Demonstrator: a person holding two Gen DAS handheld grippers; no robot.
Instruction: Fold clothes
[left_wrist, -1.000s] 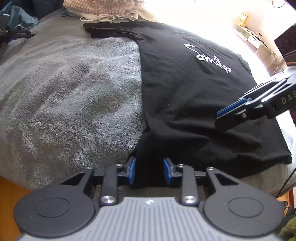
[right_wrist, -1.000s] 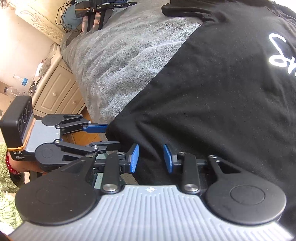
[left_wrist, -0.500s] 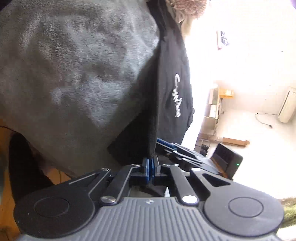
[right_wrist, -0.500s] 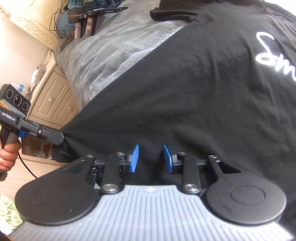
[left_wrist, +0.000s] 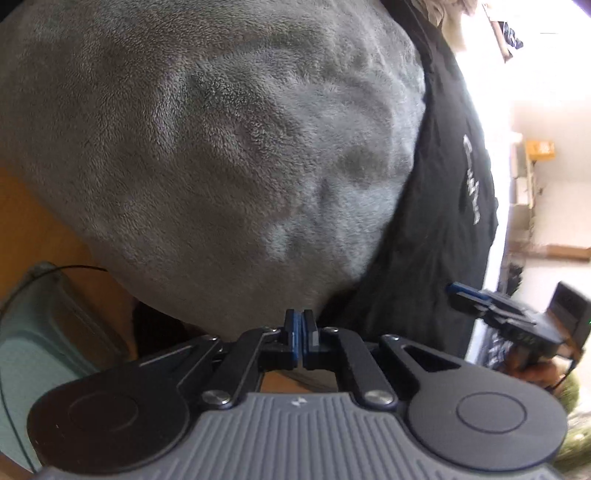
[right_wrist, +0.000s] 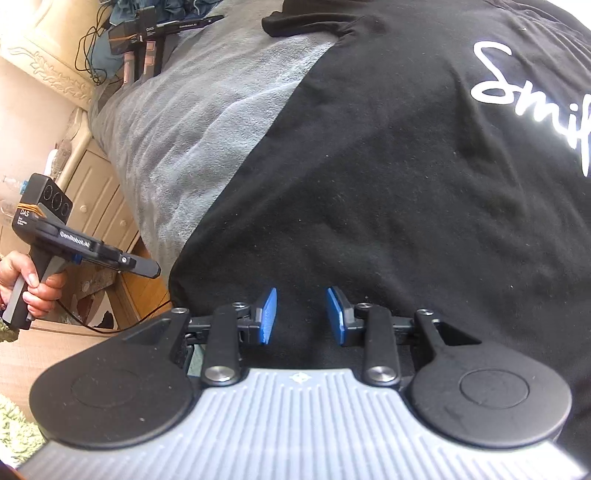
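Grey fleece blanket (left_wrist: 229, 147) beside cream drawers (right_wrist: 99, 206).

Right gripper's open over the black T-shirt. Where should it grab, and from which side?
Probably the hem of the black T-shirt, just ahead of the right gripper. Come from the near edge of the grey blanket, jaws astride the hem: the fabric lies flat there.

Bed (right_wrist: 192, 122) covered by a grey fleece blanket (left_wrist: 221, 147). Cream headboard (right_wrist: 40, 62) with carved trim stands at the upper left of the right view. Beside the bed: cream nightstand (right_wrist: 99, 210) with round knobs. Floor — orange-brown wood (left_wrist: 33, 229). Green shag rug (right_wrist: 14, 428) at the lower left corner. Strong daylight washes out the far wall (left_wrist: 546, 110) (details there unreadable).
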